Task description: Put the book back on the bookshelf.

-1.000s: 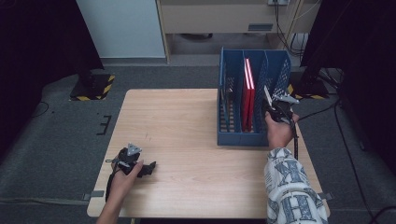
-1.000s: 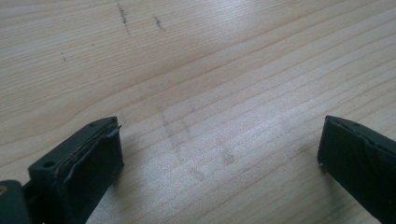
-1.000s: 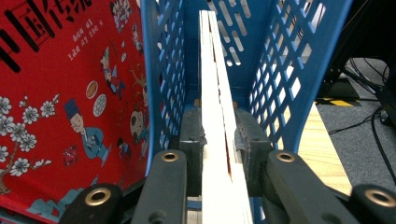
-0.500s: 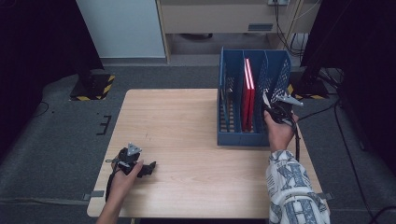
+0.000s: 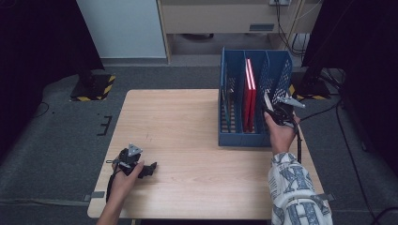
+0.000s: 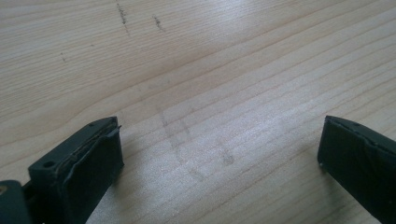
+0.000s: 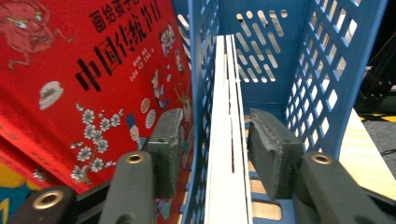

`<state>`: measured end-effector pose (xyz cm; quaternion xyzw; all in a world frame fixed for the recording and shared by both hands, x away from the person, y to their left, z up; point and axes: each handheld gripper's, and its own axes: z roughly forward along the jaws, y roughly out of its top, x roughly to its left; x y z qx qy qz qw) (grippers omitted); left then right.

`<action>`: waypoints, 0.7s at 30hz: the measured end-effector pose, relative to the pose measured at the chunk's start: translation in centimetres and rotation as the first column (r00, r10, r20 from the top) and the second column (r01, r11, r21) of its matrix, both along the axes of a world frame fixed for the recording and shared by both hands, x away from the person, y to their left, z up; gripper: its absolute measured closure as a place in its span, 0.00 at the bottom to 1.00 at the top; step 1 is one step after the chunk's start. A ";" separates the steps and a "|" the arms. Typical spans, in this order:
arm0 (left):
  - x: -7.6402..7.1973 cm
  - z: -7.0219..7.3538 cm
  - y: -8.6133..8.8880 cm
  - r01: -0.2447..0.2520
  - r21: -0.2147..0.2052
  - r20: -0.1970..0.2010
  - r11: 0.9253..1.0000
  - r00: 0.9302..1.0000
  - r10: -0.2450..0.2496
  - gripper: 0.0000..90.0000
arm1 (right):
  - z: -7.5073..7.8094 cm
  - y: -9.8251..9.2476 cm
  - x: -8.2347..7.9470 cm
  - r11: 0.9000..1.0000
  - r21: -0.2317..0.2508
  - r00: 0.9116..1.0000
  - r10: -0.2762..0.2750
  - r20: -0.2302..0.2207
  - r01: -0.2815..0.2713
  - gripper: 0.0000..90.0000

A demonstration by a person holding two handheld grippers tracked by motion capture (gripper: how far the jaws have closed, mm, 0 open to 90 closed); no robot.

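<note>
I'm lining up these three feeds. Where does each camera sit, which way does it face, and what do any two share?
High view: above the person's side, looking forward and down at the table, blue rack, both hands and tools.
Left gripper view: on the left tool, looking down at bare wood between open jaws.
Right gripper view: on the right tool, looking into the rack; its jaws, just opening, straddle a white book.
Shared: red book in the high and right gripper views.
</note>
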<state>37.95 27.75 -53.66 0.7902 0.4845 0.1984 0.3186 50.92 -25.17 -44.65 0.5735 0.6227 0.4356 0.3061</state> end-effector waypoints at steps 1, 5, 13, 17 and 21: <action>0.0 0.0 0.0 0.000 0.000 0.000 1.000 1.000 0.000 0.00 | 0.0 0.0 0.0 1.000 0.000 1.000 -0.001 0.002 0.001 0.57; 0.0 0.0 0.0 0.000 0.000 0.000 1.000 1.000 0.000 0.00 | 0.1 -0.1 -0.1 1.000 0.008 1.000 0.006 0.004 -0.006 0.54; 0.0 0.0 0.0 0.000 0.000 0.000 1.000 1.000 0.000 0.00 | 0.3 -0.1 -0.3 1.000 0.007 1.000 0.010 0.015 -0.010 0.45; 0.0 0.0 0.0 0.000 0.000 0.000 1.000 1.000 0.000 0.00 | 0.3 -0.1 -0.3 1.000 0.011 1.000 0.026 0.017 -0.027 0.36; 0.0 0.0 0.0 0.000 0.000 0.000 1.000 1.000 0.000 0.00 | 0.4 -0.3 -0.4 0.999 0.010 0.999 0.032 0.018 -0.032 0.31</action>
